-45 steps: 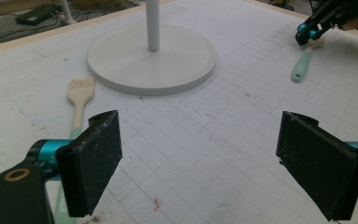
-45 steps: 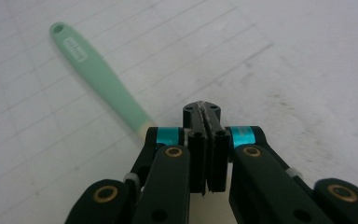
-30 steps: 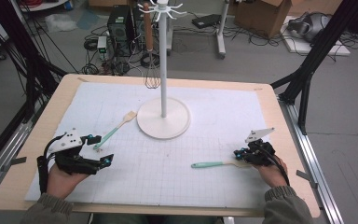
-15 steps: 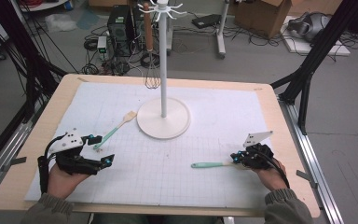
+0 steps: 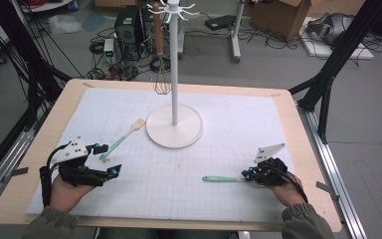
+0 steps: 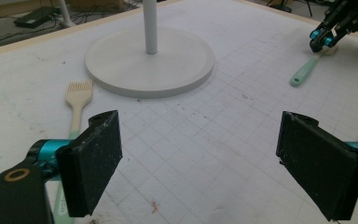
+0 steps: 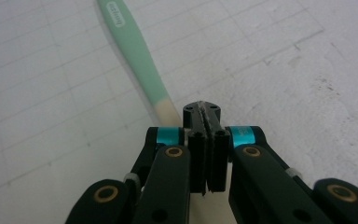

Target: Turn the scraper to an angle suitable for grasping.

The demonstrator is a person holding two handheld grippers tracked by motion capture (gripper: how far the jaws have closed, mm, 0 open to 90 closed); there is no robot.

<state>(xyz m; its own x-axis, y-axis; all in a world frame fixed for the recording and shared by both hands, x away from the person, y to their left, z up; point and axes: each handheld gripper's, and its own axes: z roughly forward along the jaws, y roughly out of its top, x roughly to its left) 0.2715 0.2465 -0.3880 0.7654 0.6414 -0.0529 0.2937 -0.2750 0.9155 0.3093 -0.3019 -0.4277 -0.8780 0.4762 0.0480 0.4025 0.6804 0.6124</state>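
A mint-handled utensil (image 5: 221, 179) lies on the white grid mat, and its pale neck (image 7: 167, 109) runs under my right gripper (image 5: 249, 175). That gripper's jaws are pressed together right over the neck (image 7: 202, 112), and the utensil's head is hidden beneath them. I cannot tell if they pinch it. A pastry brush (image 5: 123, 136) with a mint handle and pale bristles (image 6: 79, 90) lies left of the stand. My left gripper (image 5: 108, 159) rests beside its handle end, open wide with only mat between the pads (image 6: 200, 172).
A white hook stand (image 5: 174, 132) with a round base rises at the mat's far middle. A whisk (image 5: 162, 82) hangs from its top. The mat (image 5: 189, 199) covers a wooden table. Cables, boxes and frame legs lie beyond the far edge.
My right gripper has drifted slightly toward the near edge, its jaws staying together. The left gripper and the brush have not moved.
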